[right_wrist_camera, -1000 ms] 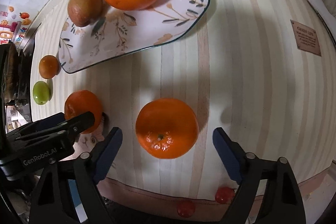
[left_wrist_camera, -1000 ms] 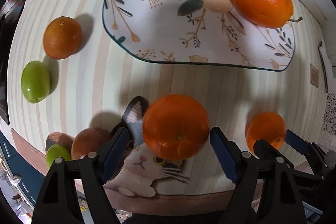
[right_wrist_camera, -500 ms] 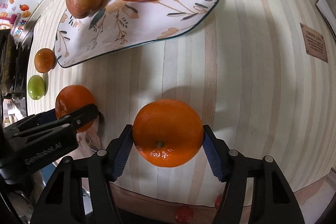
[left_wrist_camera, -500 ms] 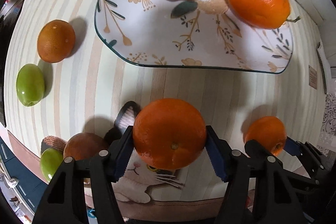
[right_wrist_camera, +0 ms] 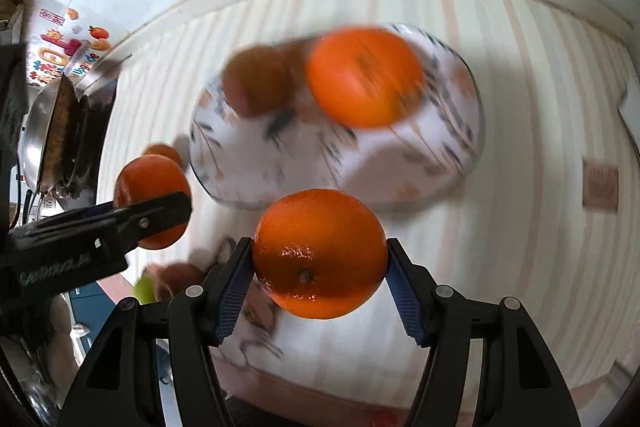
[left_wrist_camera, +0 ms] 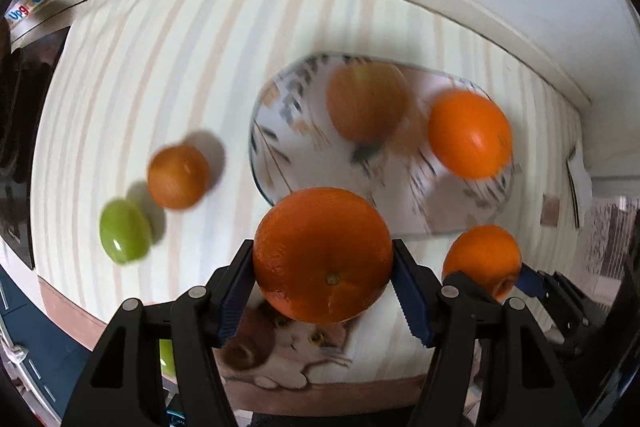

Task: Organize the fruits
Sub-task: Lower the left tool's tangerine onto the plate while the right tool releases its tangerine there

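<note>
My left gripper is shut on an orange, lifted off the striped cloth. My right gripper is shut on a second orange, also in the air. Each wrist view shows the other gripper beside it with its fruit: the right one, the left one. Ahead lies the floral plate, bearing a brownish apple and a large orange.
On the cloth left of the plate sit a small orange and a green fruit. A brown fruit and another green one lie near the cat picture. A metal pan stands far left; a wall is behind.
Both grippers closed on their oranges, then rose from the cloth with them. The plate now sits farther off in both views, and the background is blurred by the motion.
</note>
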`<state>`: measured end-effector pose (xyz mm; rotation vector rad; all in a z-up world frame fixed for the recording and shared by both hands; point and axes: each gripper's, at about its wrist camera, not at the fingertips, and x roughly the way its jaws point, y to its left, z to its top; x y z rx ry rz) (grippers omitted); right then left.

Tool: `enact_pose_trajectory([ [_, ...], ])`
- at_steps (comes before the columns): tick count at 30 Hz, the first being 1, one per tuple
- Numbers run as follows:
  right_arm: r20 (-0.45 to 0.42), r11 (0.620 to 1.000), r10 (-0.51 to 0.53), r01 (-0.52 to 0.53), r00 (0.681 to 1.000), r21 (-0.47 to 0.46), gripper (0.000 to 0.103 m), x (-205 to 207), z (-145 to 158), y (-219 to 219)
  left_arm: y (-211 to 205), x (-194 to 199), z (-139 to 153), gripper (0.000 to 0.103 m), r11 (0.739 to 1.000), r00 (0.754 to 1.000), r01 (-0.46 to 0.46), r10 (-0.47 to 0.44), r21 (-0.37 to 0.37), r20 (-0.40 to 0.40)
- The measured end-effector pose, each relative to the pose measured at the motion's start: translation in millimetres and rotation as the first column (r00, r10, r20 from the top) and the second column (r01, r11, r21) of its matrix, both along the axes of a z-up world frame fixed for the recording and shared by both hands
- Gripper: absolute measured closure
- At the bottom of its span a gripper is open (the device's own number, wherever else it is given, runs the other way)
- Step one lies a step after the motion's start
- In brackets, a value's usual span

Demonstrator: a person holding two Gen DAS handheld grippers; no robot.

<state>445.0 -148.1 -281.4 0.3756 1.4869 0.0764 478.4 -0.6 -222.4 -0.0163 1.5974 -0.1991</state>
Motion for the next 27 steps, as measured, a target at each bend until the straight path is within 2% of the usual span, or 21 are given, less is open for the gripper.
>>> enact_pose_trajectory([
  [5,0.0,1.0,0.027,-0.027,1.0,-0.013,0.036,35.6,-9.1,13.5,3.6,40.2,-24.8,0.04,0.999,0.998,-0.007,0.01,0.042,-0.057],
  [8,-0.018,0.999,0.04,-0.04,0.999,-0.016,0.036,48.1,-22.5,20.3,8.5,53.1,-39.6,0.04,0.999,0.995,-0.03,0.033,0.039,-0.098],
  [21,-0.09,1.0,0.014,-0.012,0.996,0.028,0.036,62.5,-62.0,24.4,6.1,55.9,-72.1,0.039,0.999,0.976,-0.021,0.027,0.03,-0.215],
  [25,-0.106,0.998,0.008,-0.002,0.994,0.055,0.035,64.5,-66.5,22.9,2.7,56.7,-74.0,0.039,0.999,0.977,-0.005,0.013,0.038,-0.212],
  [27,-0.108,0.998,0.007,-0.001,0.994,0.058,0.032,66.1,-65.2,22.4,-5.0,60.5,-77.4,0.038,1.0,0.976,-0.006,0.01,0.019,-0.217],
])
